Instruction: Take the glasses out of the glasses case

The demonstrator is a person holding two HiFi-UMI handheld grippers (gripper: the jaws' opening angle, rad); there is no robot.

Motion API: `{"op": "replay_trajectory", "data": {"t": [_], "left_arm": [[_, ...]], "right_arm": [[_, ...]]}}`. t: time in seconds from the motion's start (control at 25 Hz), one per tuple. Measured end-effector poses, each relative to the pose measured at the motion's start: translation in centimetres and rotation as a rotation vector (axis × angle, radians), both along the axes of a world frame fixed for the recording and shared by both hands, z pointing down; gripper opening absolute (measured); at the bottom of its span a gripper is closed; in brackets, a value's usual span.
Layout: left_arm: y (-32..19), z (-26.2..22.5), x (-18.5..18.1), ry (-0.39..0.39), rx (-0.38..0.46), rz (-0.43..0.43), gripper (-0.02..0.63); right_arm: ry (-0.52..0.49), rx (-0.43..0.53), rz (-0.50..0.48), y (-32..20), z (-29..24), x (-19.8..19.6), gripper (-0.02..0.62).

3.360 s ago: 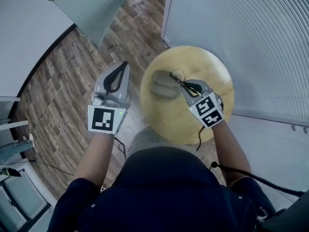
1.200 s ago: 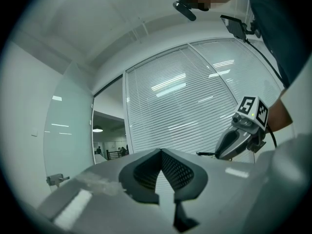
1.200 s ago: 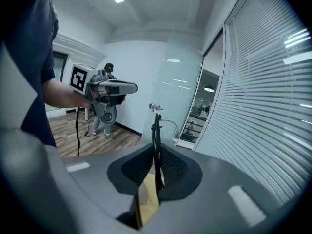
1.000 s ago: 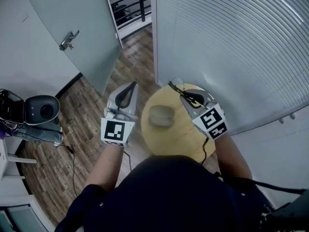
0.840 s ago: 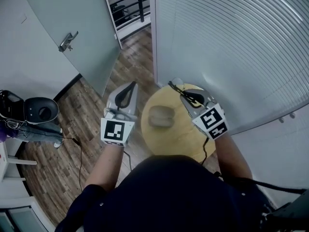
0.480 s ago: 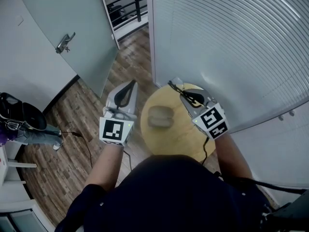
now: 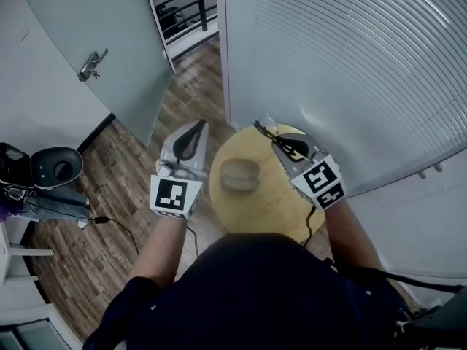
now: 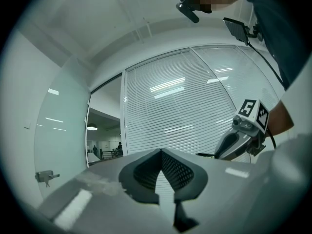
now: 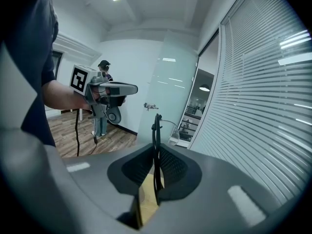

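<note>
A grey glasses case (image 7: 237,175) lies on the round wooden table (image 7: 277,203), left of its middle. My right gripper (image 7: 279,140) (image 9: 155,147) hovers over the table's far right part, shut on black-framed glasses (image 7: 265,131) (image 9: 156,125). The glasses stand on edge between the jaws, and a clear lens (image 9: 171,128) sticks out past the tips. Left of the table, over the wood floor, my left gripper (image 7: 198,125) (image 8: 160,151) is shut with nothing in it. It is apart from the case.
A white slatted blind wall (image 7: 350,71) curves right behind the table. A glass door with a lever handle (image 7: 91,64) stands at the left. On the floor at the far left are a black round device (image 7: 55,168) and a cable (image 7: 109,221).
Since the earliest frame the table looks smaller and farther below, with the glasses still in the right gripper. Over the last second both grippers hold nearly still; only the view drifts slightly.
</note>
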State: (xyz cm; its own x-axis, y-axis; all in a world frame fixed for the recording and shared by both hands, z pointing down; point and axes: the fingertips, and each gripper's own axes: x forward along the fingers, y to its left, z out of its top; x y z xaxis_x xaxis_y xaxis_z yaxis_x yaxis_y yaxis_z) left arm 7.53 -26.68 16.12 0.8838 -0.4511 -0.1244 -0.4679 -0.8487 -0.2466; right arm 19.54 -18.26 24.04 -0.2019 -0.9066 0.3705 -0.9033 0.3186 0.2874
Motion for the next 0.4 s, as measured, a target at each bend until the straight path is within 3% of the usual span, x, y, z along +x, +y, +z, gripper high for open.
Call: {"op": "replay_trajectory", "data": {"t": [0.4], "left_arm": [[0.21,0.29,-0.52,-0.019,0.016,0.006,0.006]], "right_arm": [[-0.013,0.002,-0.010,-0.08,0.32,-0.45,0.044]]}}
